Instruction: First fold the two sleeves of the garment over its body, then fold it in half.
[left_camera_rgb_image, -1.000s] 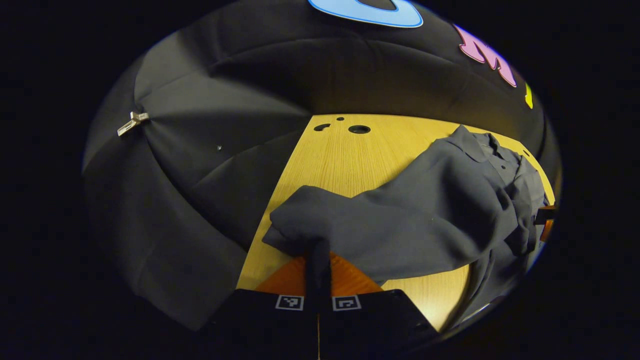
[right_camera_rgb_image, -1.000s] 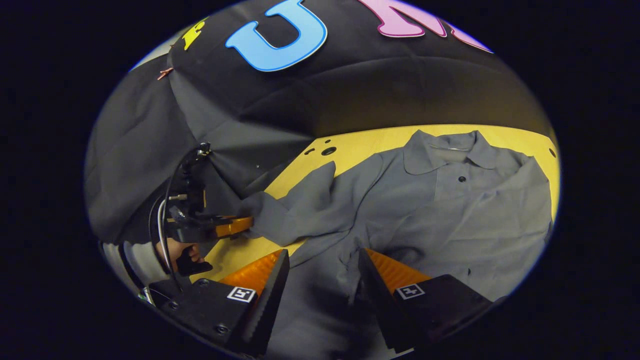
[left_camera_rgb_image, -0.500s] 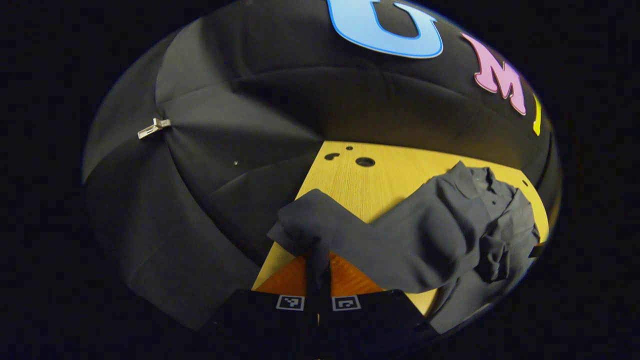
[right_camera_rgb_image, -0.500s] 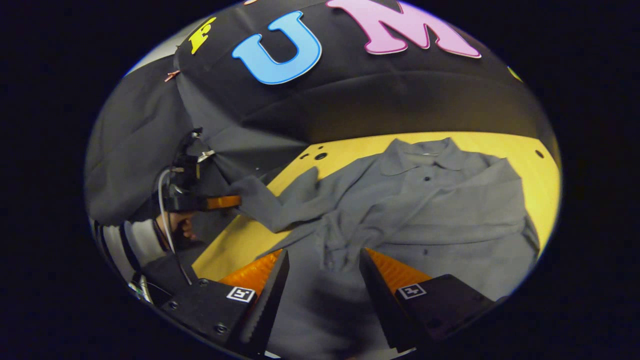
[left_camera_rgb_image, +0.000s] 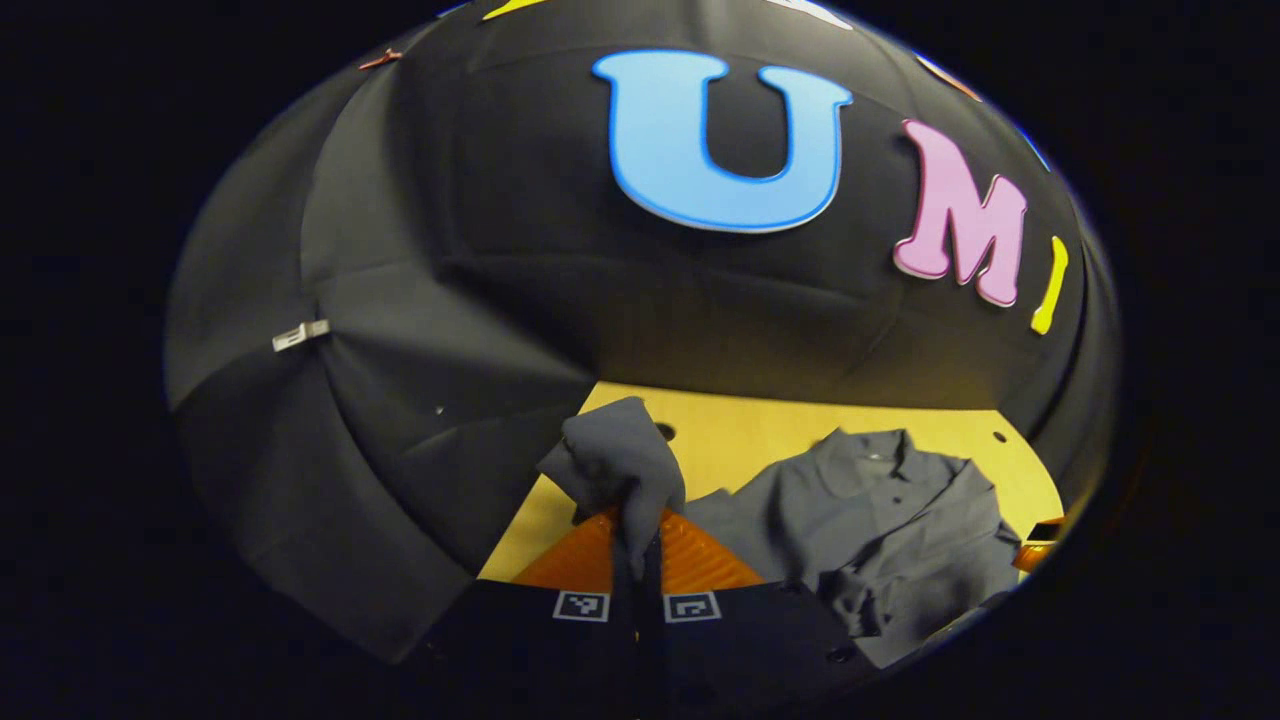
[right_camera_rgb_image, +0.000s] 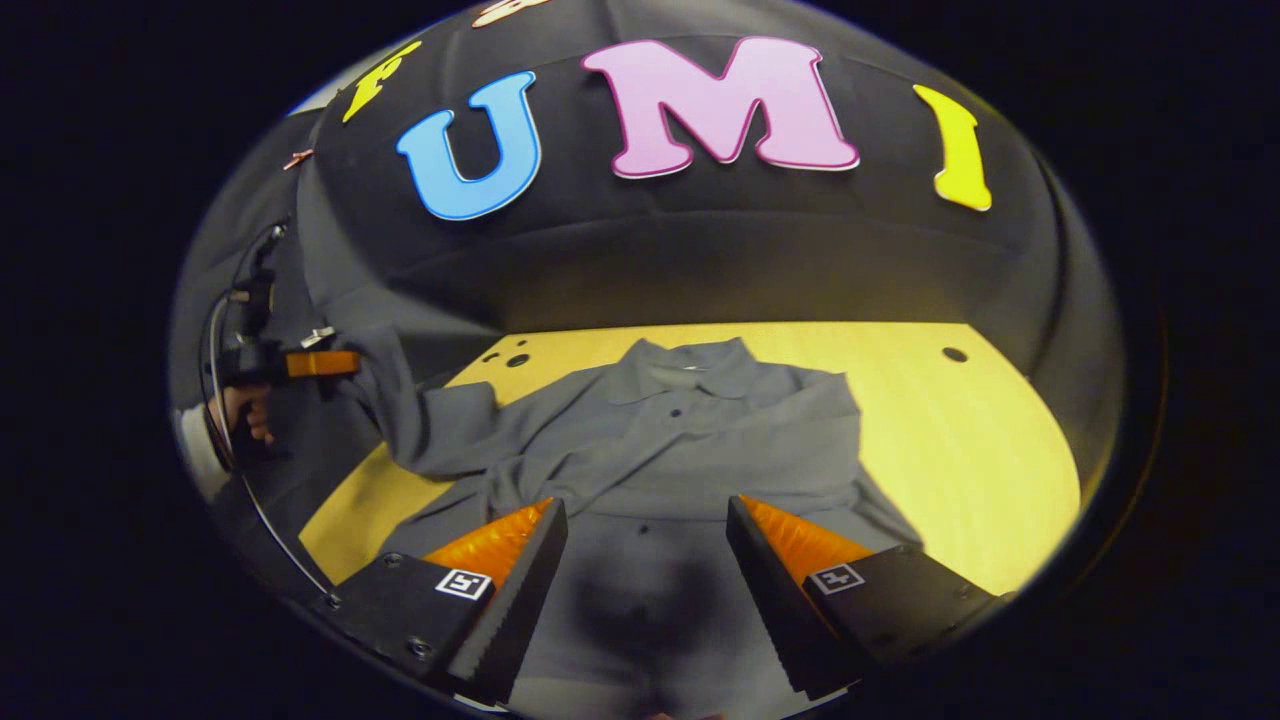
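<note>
1. Left gripper view: the left gripper (left_camera_rgb_image: 637, 545), fingers pinched together on the sleeve (left_camera_rgb_image: 618, 462), has risen since a second ago; the grey garment (left_camera_rgb_image: 880, 520) lies lower on the wooden table (left_camera_rgb_image: 760, 430).
2. Right gripper view: the right gripper (right_camera_rgb_image: 645, 560) hangs wide apart, holding nothing, over the garment's crumpled body; its hem is cut off.

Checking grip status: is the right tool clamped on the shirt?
No: the right tool stands open above the shirt, its fingers apart.

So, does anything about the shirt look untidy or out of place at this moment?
Nothing is damaged. The grey shirt lies rumpled on the wooden table, and one sleeve hangs lifted, pinched in the left gripper.
</note>
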